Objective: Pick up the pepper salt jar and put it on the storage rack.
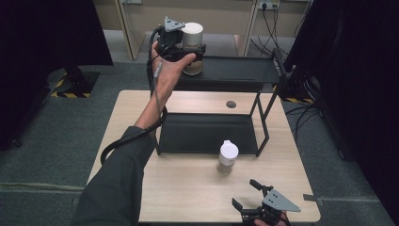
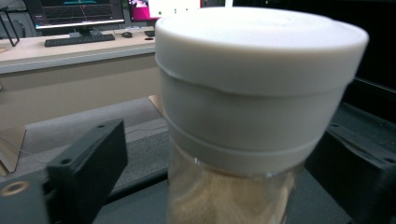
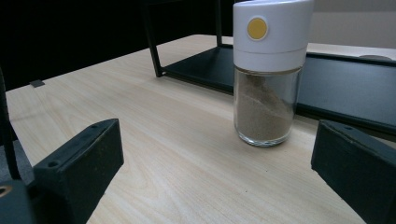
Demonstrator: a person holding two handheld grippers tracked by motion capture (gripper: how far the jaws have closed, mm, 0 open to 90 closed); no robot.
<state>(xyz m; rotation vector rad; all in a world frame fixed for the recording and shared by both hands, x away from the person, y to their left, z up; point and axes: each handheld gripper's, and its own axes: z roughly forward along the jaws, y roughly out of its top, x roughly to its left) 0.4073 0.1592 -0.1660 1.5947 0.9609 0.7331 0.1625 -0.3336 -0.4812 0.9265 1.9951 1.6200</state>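
While the left tool (image 1: 188,47) is hovering at the rack's top shelf (image 1: 235,70), we are seeing a white-capped jar (image 1: 192,47) standing on that shelf between its jaws. In the left tool view the jar (image 2: 252,116) is sitting close up between the two black jaws, which are standing wide on either side; there is a gap on the left, while on the right we cannot tell if the jaw is touching the jar. A person's left hand (image 1: 167,75) is reaching up from a dark sleeve (image 1: 117,183) to carry that tool.

A second jar (image 1: 228,157) is standing upright on the counter (image 1: 188,188), just in front of the rack's lower shelf (image 1: 207,134). In the right tool view it (image 3: 268,74) is showing a white cap with a yellow dot (image 3: 257,28) and brown powder inside. The right tool (image 1: 249,195) is resting low near the counter's front edge, jaws spread wide and gripping nothing, with the second jar well apart from them.
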